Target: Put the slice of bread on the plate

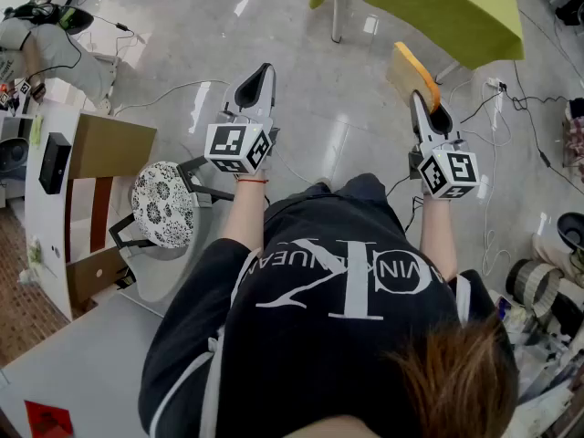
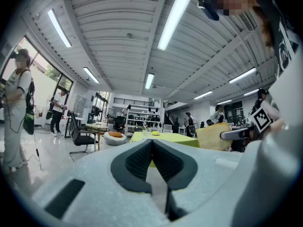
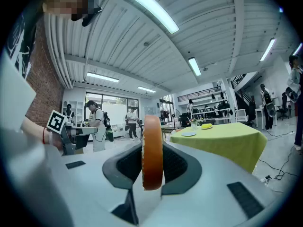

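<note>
The slice of bread (image 1: 412, 73), tan with an orange-brown crust, stands on edge between the jaws of my right gripper (image 1: 420, 97), which is shut on it. In the right gripper view the bread (image 3: 152, 150) fills the gap of that gripper (image 3: 152, 148). Far ahead, a small pale plate (image 3: 188, 134) lies on the green-clothed table (image 3: 222, 138), which also shows as a green table (image 1: 438, 7) in the head view. My left gripper (image 1: 264, 69) is held level to the left, its jaws shut with nothing between them (image 2: 152, 143). From it I see the bread (image 2: 213, 137) off to the right.
A stool with a patterned seat (image 1: 164, 203) and a wooden chair (image 1: 105, 185) stand at my left. Cables (image 1: 511, 99) trail over the glossy floor at the right. A white table corner (image 1: 73, 363) is at lower left. People stand far off in the room.
</note>
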Motion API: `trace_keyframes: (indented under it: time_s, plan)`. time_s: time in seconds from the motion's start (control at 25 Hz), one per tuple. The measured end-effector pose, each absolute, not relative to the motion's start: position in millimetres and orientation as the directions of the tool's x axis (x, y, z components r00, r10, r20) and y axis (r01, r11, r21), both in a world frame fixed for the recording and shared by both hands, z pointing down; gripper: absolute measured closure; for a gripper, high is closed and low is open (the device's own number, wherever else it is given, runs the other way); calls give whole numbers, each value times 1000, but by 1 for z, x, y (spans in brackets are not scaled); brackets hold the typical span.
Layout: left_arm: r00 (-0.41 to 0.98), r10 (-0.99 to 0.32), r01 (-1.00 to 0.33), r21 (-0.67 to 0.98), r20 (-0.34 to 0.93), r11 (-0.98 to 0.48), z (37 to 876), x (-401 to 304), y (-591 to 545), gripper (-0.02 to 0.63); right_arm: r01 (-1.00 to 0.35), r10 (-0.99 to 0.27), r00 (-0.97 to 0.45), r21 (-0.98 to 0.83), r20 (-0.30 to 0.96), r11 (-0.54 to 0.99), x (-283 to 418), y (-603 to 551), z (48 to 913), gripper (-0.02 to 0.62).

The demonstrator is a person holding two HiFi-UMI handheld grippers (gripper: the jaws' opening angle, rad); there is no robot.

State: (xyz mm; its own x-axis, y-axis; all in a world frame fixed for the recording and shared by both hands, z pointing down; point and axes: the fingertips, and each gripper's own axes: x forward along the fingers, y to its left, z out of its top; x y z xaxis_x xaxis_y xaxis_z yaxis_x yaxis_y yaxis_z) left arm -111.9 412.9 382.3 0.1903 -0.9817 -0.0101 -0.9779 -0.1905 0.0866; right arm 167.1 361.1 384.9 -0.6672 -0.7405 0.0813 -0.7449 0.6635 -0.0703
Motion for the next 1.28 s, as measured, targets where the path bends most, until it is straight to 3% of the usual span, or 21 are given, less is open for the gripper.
trace_keyframes:
  time_s: [0.64,1.28]
  plan:
    - [211,-977,-969,132,13,-208,389,-106,399,597,-759,-762,-646,-150,50,633,177,352,378,495]
    - [259,-963,-956,165,72,-244,402,-101,294,597,-762,-768,-636,-210,72,612,172,252,383,502]
